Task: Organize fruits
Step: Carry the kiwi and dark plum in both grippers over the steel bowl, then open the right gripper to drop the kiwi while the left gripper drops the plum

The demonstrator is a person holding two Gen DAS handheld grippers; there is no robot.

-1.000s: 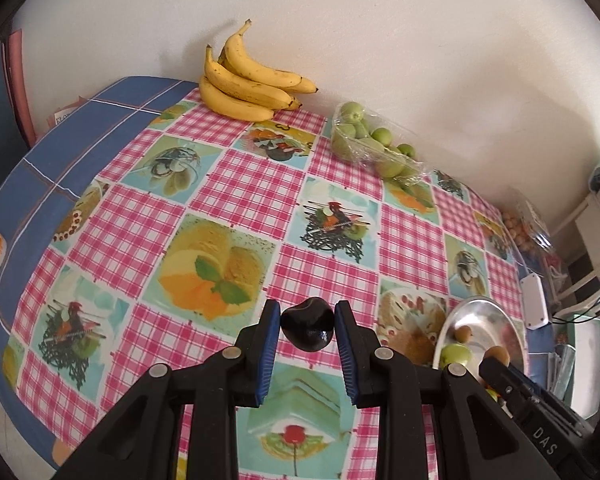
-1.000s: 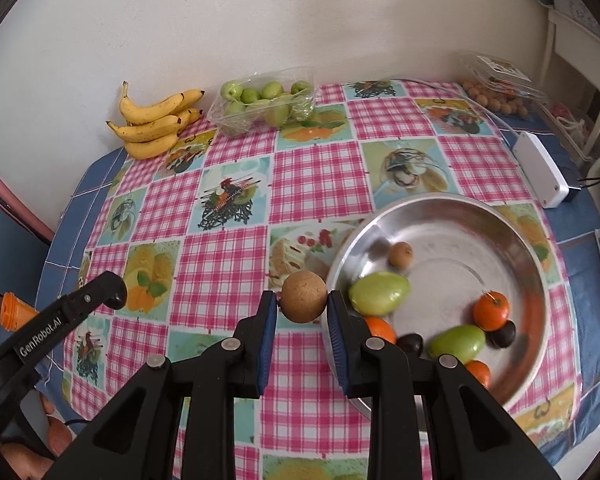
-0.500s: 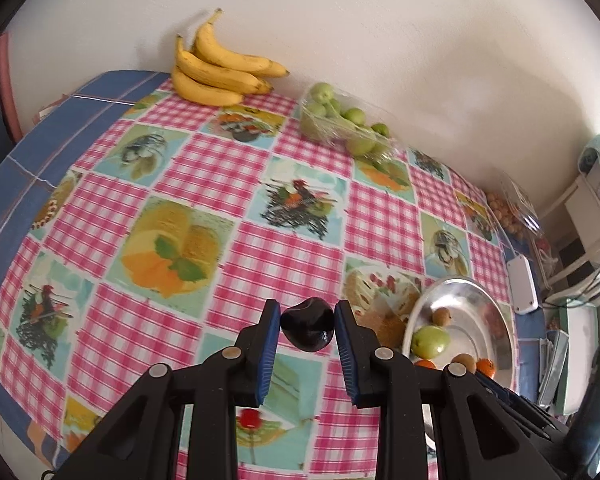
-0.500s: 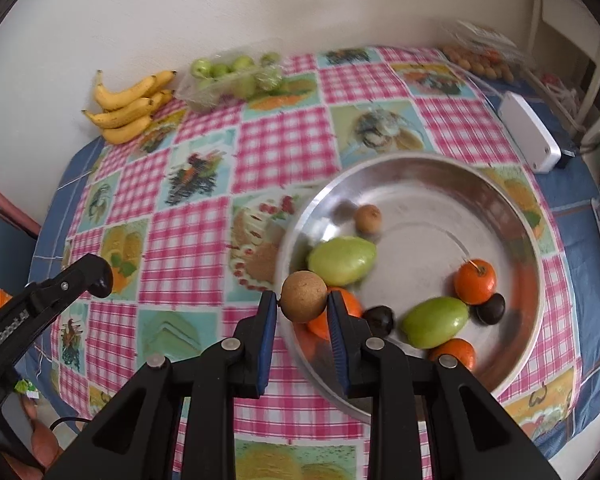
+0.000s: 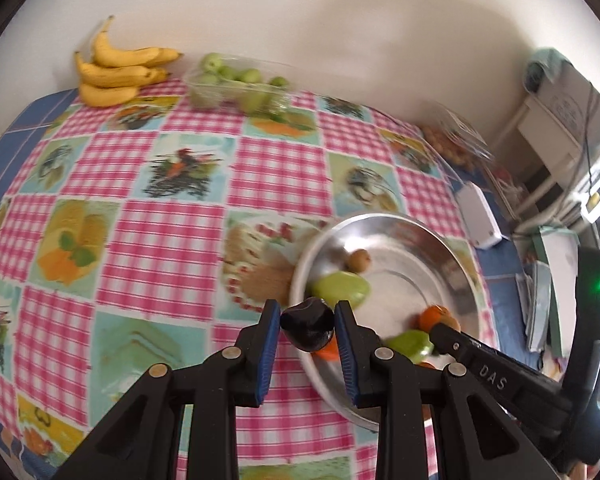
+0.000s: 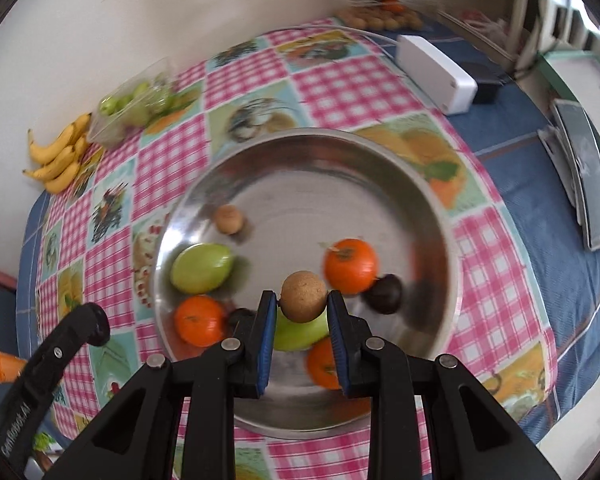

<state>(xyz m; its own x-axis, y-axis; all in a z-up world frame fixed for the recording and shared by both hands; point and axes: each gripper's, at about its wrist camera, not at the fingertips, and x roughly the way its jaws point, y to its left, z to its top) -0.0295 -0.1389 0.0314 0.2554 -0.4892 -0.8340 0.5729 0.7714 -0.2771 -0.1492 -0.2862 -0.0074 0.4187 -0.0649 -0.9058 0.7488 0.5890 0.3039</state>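
Observation:
My left gripper (image 5: 307,324) is shut on a dark, almost black fruit (image 5: 308,326) and hangs over the near left rim of the steel bowl (image 5: 460,256). My right gripper (image 6: 302,300) is shut on a round brown fruit (image 6: 303,297) above the bowl's (image 6: 300,168) inside. In the bowl lie a small brown fruit (image 6: 229,219), a green fruit (image 6: 202,268), several orange fruits such as one (image 6: 351,266) right of my fingers, a dark fruit (image 6: 384,293), and a second green fruit (image 6: 300,334) partly hidden behind my right fingers. The right gripper's finger (image 5: 480,368) shows in the left wrist view.
Bananas (image 5: 118,76) and a clear tray of green fruits (image 5: 240,88) sit by the wall on the checked tablecloth (image 5: 160,240). A white box (image 6: 436,74) and a clear pack of brown fruits (image 6: 380,16) lie beyond the bowl. The left gripper's finger (image 6: 52,368) shows at lower left.
Both grippers have carried their fruits to the right toward the bowl. The right one now hangs over the bowl's inside; the left one has reached its rim.

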